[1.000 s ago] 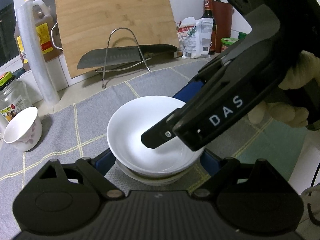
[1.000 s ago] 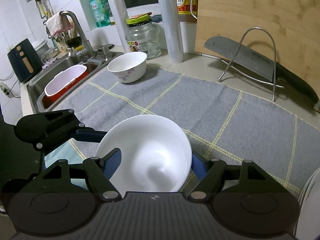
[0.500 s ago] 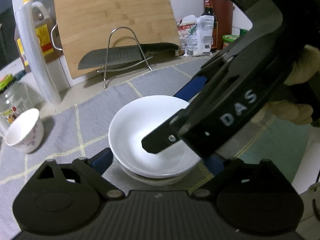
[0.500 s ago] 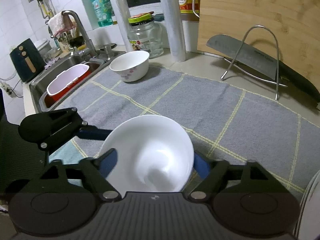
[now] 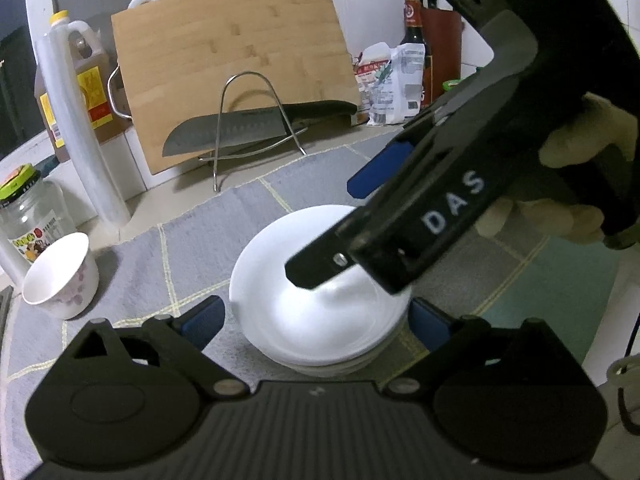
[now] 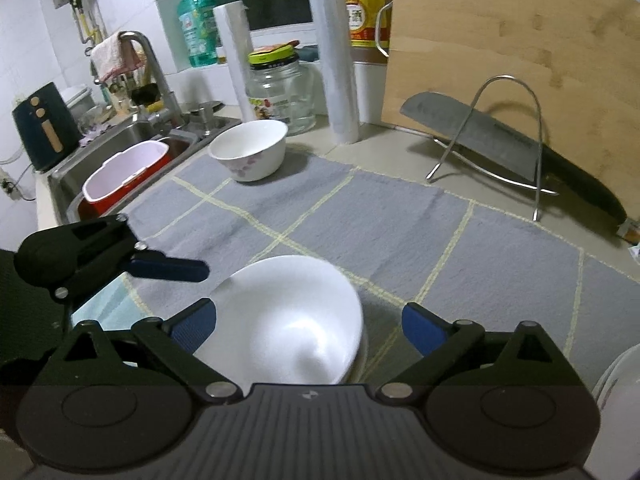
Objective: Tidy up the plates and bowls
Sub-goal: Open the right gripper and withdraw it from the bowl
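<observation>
Change: the left gripper (image 5: pixel 316 322) has just been opening its jaws; its blue pads, tight beside the white bowl (image 5: pixel 320 300) a second ago, now stand clear of the rim on both sides, the bowl between them but not pressed. The right gripper (image 6: pixel 308 326) has spread too, and its right pad has drawn away from the bowl.
Left gripper: wide open, holding nothing; black ribbed body, blue rubbery pads.
Right gripper: open wide, nothing held; left pad just beside the rim, whether touching I cannot tell; right pad apart from it.
White bowl: smooth, glossy, round and shallow, nested on top of a short stack of like white dishes (image 5: pixel 340 366), near the front edge of the mat, between both pairs of pads.
Mat (image 6: pixel 360 216): grey woven cloth with pale yellow grid lines, lying flat on the counter.
Flowered bowl (image 6: pixel 250 150): deeper, white with faint purple print, upright at the far left of the mat, well apart from the stack.
Far side: bamboo cutting board (image 5: pixel 232 68) leaning upright, a steel cleaver (image 5: pixel 240 132) with black handle across a bent wire stand (image 5: pixel 252 120).
Left edge: steel sink (image 6: pixel 120 152) holding a red tub with a white rim.
</observation>
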Demonstrator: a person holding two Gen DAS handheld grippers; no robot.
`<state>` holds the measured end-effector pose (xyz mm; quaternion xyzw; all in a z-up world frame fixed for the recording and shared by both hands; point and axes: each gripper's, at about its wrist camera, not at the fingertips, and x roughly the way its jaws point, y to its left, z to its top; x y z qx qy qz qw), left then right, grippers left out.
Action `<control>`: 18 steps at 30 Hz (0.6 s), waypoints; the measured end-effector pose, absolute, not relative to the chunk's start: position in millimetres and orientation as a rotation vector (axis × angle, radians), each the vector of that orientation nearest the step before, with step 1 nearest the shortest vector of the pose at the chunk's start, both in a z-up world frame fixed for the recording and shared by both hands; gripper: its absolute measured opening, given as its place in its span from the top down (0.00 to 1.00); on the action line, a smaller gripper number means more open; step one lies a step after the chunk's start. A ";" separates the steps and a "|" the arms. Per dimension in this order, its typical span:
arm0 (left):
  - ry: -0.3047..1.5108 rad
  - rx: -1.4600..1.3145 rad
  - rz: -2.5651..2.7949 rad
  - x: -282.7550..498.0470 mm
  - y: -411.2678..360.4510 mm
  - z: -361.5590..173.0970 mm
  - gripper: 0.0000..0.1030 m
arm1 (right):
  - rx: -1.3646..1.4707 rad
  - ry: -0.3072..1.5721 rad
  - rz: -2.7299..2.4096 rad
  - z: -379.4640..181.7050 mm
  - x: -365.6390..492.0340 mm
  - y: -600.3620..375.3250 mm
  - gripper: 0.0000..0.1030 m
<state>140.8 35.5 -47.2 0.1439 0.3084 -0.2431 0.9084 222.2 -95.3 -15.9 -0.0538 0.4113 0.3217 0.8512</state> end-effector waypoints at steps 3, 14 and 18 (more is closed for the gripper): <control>0.631 0.292 -0.504 139.9 36.7 -44.9 0.05 | -0.124 0.862 0.659 -17.2 225.7 -97.1 0.02; 0.627 0.168 -0.463 141.5 58.6 -34.5 0.02 | -0.122 0.887 0.580 -28.1 234.0 -117.6 0.02; 0.639 0.142 -0.422 144.3 65.4 -35.1 0.02 | -0.113 0.896 0.577 -30.9 235.2 -124.5 0.02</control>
